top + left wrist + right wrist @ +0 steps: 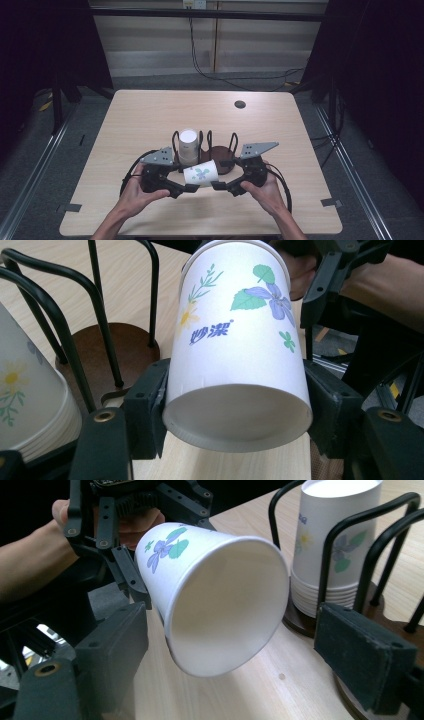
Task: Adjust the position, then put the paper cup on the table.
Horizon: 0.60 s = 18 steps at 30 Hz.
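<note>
A white paper cup [201, 173] printed with flowers lies on its side in the air between the two grippers, just in front of a black wire cup rack [220, 150]. My left gripper [191, 188] is shut on the cup's narrow bottom end [235, 350], with both pads pressed against its wall. My right gripper [218, 185] is open: its jaws [240, 655] stand wide on either side of the cup's rim [215, 595], and a gap shows beside the right pad [365, 655]. A stack of nested cups [188, 145] stands mouth down in the rack's left slot.
The rack's brown round base [115, 350] and its wire loops [380, 535] stand close behind the cup. The wooden table [150, 115] has a black cable hole [240, 104] at the far right. Dark floor and cables lie beyond the far edge.
</note>
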Tool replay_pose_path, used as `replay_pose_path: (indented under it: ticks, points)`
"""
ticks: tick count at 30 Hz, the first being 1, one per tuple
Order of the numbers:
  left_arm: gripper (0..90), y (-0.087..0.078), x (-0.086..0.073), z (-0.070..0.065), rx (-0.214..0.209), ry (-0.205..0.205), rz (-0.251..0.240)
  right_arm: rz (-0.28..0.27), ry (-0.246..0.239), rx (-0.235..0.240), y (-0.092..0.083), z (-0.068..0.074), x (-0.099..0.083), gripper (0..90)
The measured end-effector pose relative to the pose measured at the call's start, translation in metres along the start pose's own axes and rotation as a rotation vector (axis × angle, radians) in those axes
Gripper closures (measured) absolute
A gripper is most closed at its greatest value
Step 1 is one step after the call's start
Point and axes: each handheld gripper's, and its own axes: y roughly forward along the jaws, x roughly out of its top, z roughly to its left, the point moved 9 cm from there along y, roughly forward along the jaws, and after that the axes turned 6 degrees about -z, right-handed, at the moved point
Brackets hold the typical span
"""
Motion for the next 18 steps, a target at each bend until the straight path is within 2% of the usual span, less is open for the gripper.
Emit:
replay_pose_path:
  ticks: [3,8,18]
  points:
    - [36.1,-0.0002,0.0018,-0.0009,-0.007,0.0,-0.01,-0.012,-0.002,0.001,0.0004,0.0005,0.0007,13.9]
    - [36.1,-0.0002,0.0027,-0.0022,-0.011,0.005,-0.013,-0.061,-0.005,0.015,0.0,0.0025,0.0054,13.9]
    - [36.2,0.0003,0.0071,-0.0078,-0.03,0.019,-0.028,-0.109,0.009,0.081,0.001,0.0095,0.0094,14.0]
